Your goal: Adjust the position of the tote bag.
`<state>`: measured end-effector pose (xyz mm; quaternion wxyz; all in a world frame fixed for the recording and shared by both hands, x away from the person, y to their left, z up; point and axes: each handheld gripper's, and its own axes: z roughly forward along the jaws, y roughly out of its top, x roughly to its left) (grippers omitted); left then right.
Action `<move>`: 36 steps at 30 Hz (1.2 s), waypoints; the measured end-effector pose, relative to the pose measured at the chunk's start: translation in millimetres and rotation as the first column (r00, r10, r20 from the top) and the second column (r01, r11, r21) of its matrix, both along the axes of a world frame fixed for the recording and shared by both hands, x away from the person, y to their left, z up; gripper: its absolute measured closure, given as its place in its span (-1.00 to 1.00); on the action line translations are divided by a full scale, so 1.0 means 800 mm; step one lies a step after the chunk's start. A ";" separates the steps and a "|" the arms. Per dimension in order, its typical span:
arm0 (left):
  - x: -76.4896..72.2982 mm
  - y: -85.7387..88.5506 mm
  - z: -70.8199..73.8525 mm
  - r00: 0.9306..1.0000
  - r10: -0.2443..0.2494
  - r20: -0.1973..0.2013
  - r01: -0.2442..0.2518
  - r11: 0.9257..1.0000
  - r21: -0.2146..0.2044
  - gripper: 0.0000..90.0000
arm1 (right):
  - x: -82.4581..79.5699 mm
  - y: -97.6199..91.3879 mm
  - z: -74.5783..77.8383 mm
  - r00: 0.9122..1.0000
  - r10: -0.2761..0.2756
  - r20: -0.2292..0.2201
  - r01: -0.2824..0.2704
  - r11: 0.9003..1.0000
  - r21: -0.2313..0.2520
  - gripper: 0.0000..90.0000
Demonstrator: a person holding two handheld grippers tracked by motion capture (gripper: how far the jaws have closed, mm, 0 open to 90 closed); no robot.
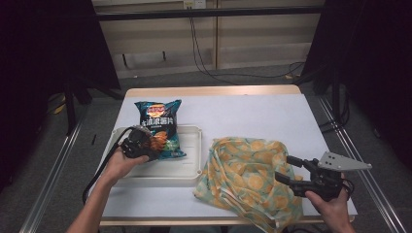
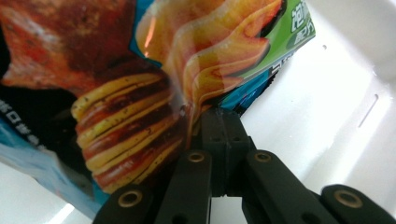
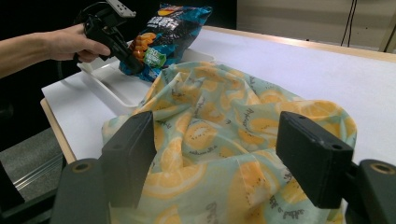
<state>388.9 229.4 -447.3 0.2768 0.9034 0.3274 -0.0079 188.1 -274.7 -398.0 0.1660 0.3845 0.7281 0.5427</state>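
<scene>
Right gripper (image 1: 288, 170), at five o'clock, jaws wide apart, holding nothing, over the lemon-print cloth bag (image 1: 248, 179). Left gripper (image 1: 145, 145), at nine o'clock, clamped on the chip bag (image 1: 158, 124), which lies partly in the white tray (image 1: 189, 165).

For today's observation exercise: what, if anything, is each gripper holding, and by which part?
The left gripper is shut on the chip bag, pinching its lower edge over the white tray. The right gripper holds nothing; its fingers stand open above the lemon-print cloth bag.

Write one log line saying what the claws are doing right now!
left claw: shut on chip bag over white tray | right claw: open above orange-print cloth bag
</scene>
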 end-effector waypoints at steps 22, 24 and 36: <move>0.014 -0.007 -0.003 0.999 0.042 0.010 -0.042 0.999 0.002 1.00 | 0.000 0.000 -0.001 1.000 0.003 0.000 -0.003 1.000 -0.002 -0.38; 0.013 -0.006 -0.003 0.999 0.036 0.011 -0.036 0.999 0.001 1.00 | -0.001 0.000 -0.001 1.000 -0.002 -0.004 0.002 1.000 0.000 -0.38; -0.011 0.015 0.012 0.998 0.035 0.052 -0.025 0.982 -0.185 0.68 | -0.002 -0.003 -0.001 1.000 -0.008 0.000 0.008 1.000 0.002 -0.38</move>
